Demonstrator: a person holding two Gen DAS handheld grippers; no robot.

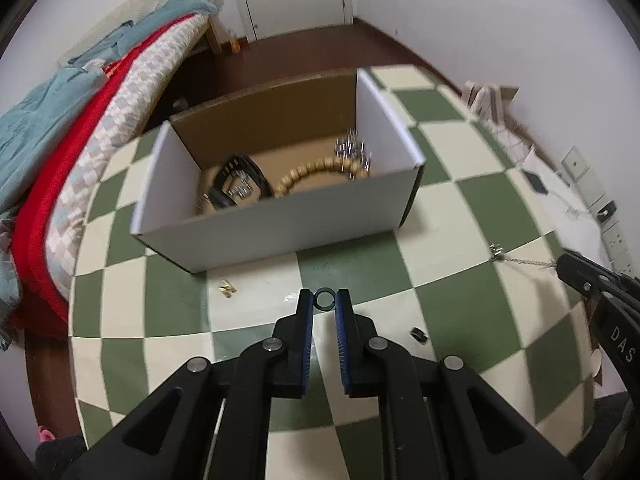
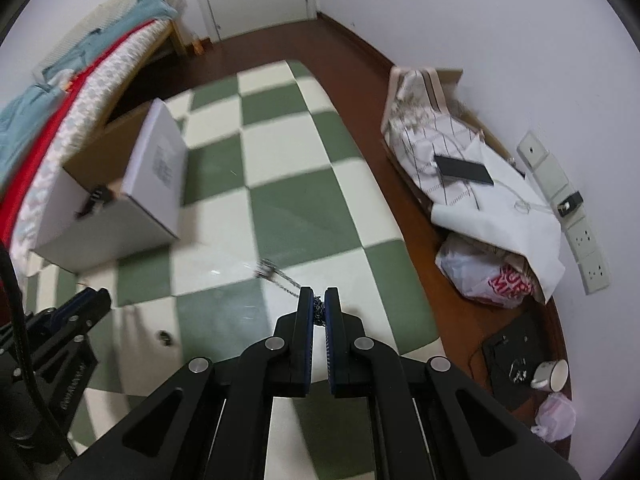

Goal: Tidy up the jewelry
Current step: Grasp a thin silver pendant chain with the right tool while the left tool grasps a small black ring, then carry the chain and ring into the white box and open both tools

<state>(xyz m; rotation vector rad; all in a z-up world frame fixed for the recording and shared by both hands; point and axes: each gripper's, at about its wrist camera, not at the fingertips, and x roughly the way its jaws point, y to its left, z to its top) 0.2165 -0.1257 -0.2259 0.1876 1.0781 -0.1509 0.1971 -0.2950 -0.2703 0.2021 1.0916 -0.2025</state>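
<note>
A white cardboard box [image 1: 280, 220] stands open on the green-and-cream checkered surface [image 1: 460, 304]. Inside lie a wooden bead bracelet [image 1: 316, 172], a black piece [image 1: 240, 180] and a silver cluster [image 1: 354, 150]. My left gripper [image 1: 324, 298] is shut on a small dark ring [image 1: 324, 298], in front of the box. My right gripper [image 2: 319, 308] is shut on a silver chain [image 2: 286, 278] whose pendant end [image 2: 266, 268] trails to the left; the chain also shows in the left wrist view [image 1: 520, 261]. The box appears at left in the right wrist view [image 2: 120, 216].
A small gold piece [image 1: 227, 289] and a small dark piece [image 1: 418, 335] lie on the checkered surface. A bed with red and blue covers [image 1: 80, 140] is on the left. Bags, a phone [image 2: 464, 170] and a cup [image 2: 552, 374] lie on the floor to the right.
</note>
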